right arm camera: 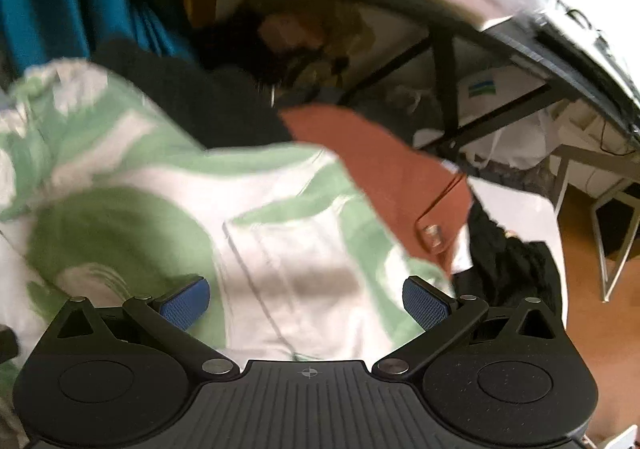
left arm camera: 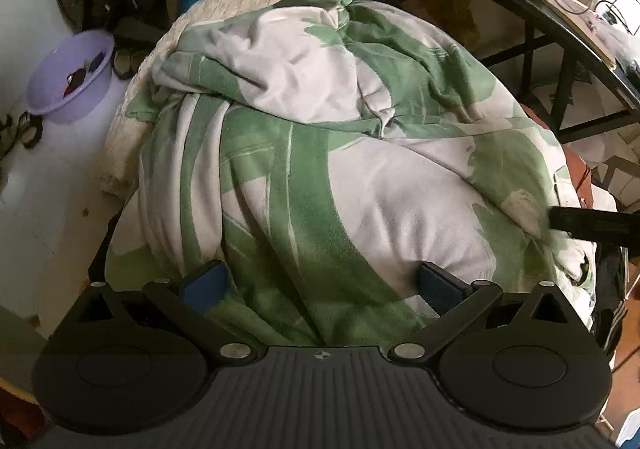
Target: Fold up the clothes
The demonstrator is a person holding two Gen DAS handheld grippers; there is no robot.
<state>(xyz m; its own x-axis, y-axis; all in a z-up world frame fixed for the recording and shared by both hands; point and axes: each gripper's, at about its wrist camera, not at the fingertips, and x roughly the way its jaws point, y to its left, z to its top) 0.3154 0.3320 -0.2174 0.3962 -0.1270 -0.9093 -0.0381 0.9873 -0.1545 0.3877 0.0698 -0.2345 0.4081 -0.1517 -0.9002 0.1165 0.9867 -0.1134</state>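
Green-and-white garment is lying rumpled across mid-frame, directly ahead of both grippers; left gripper and right gripper are hovering spread wide, holding nothing, over its lower edge.

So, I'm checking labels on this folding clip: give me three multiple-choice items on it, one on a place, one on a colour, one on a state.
1. Where is the lilac basin?
A. On the floor left of the clothes pile
B. On the dark table
C. On top of the garment

2. What colours is the garment?
A. Red and black
B. Green and pale grey-white
C. Plain blue

3. How do the left gripper jaws stand?
A. Shut on the garment
B. Open over the garment
C. Out of view

Answers: 1 A, it sits on the pale floor at the left edge; 2 B, broad green patches on a pale ground; 3 B, the blue pads sit wide apart.
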